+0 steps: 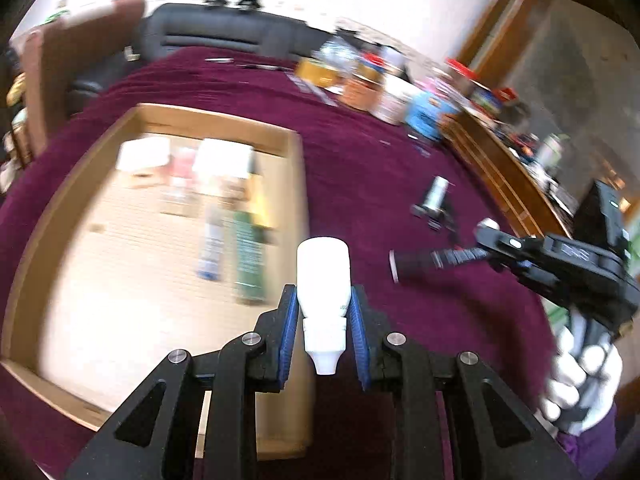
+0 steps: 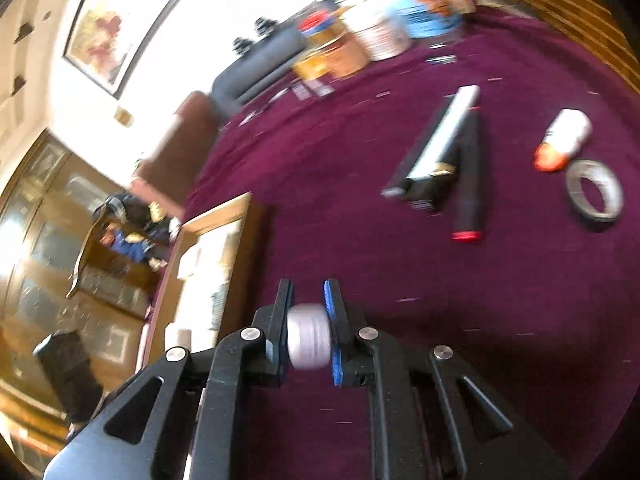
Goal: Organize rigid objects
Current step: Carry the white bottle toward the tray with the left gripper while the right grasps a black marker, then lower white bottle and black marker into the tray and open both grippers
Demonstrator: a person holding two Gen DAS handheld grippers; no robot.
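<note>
Left tongs (image 1: 325, 326) clamped, right tongs (image 2: 308, 328) seemingly pinched too, both angled downward, gloved hand (image 1: 580, 372) gripping.

One tape roll (image 2: 595, 191), one tray (image 1: 294, 184)

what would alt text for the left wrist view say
The left hand-held gripper is shut on a small white plastic bottle, held above a maroon tablecloth. To its left lies a shallow cardboard tray of blurred packets; to its right, the right hand-held gripper in a white-gloved hand.
</note>
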